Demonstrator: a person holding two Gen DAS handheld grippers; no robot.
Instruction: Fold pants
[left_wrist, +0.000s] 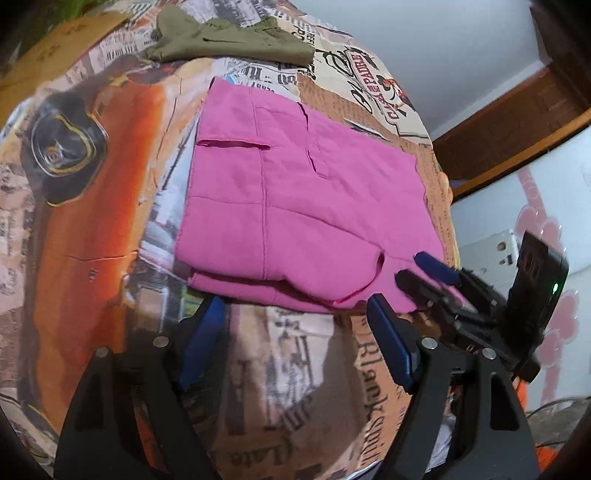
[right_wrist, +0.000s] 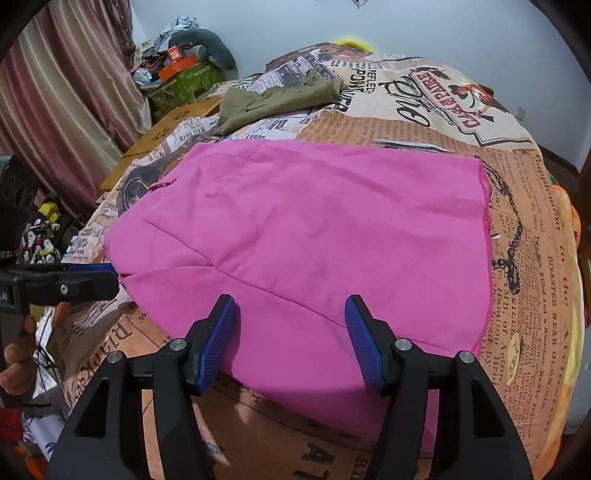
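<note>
The pink pants (right_wrist: 295, 236) lay folded on the bed (right_wrist: 524, 229). The right gripper (right_wrist: 291, 325) stood about half open at their six o'clock edge, apparently gripping nothing. The left gripper (left_wrist: 295, 314) gaped wide and empty at their seven o'clock corner.

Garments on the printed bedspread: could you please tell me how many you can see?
2: folded pink fabric pants lying near the front edge, and a crumpled olive-green garment at the far side. Others may be hidden.

Bedspread (right_wrist: 424, 122): you see newspaper print; olive garment (right_wrist: 273, 98): crumpled at your far edge; curtain (right_wrist: 55, 92): striped
</note>
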